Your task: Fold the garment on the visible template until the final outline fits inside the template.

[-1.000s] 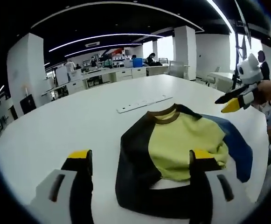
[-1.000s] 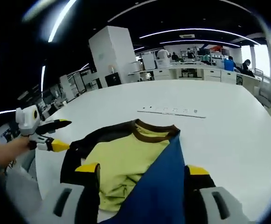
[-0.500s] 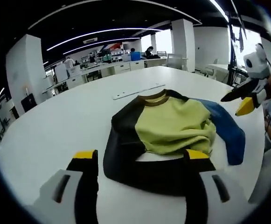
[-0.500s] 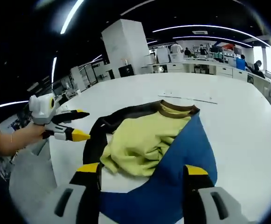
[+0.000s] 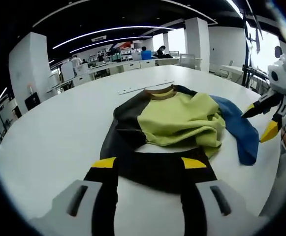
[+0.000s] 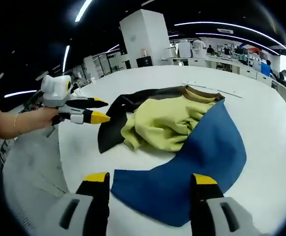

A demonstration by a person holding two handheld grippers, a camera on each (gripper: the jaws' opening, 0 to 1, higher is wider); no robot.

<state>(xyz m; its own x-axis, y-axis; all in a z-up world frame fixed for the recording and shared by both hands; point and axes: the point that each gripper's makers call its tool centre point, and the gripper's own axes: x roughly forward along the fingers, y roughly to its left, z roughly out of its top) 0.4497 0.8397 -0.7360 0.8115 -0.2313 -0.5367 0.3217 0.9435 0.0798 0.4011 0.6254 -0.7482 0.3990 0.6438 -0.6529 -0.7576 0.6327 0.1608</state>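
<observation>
A garment lies crumpled on the white table [image 5: 59, 128], collar away from me. It has a rumpled yellow body [image 5: 179, 118] [image 6: 165, 120], a black sleeve [image 5: 125, 135] [image 6: 115, 125] and a blue sleeve [image 5: 241, 130] [image 6: 202, 157] spread flat. My left gripper [image 5: 148, 164] is open, its jaws standing over the near black hem with nothing between them. In the right gripper view, the left gripper [image 6: 102, 109] hovers beside the black sleeve, held by a hand [image 6: 15, 123]. My right gripper [image 6: 149, 178] is open at the blue sleeve's near edge. Seen from the left, the right gripper [image 5: 258, 123] sits just off the sleeve.
A long white strip [image 5: 145, 88] [image 6: 211, 91] lies on the table beyond the collar. Office desks, white pillars and people fill the background. The table's rim runs close to both grippers on the near side.
Both grippers have drawn back and dropped lower toward the near table edge. The left jaws stand closer together. The blue sleeve now lies flat ahead of the right jaws instead of between them.
</observation>
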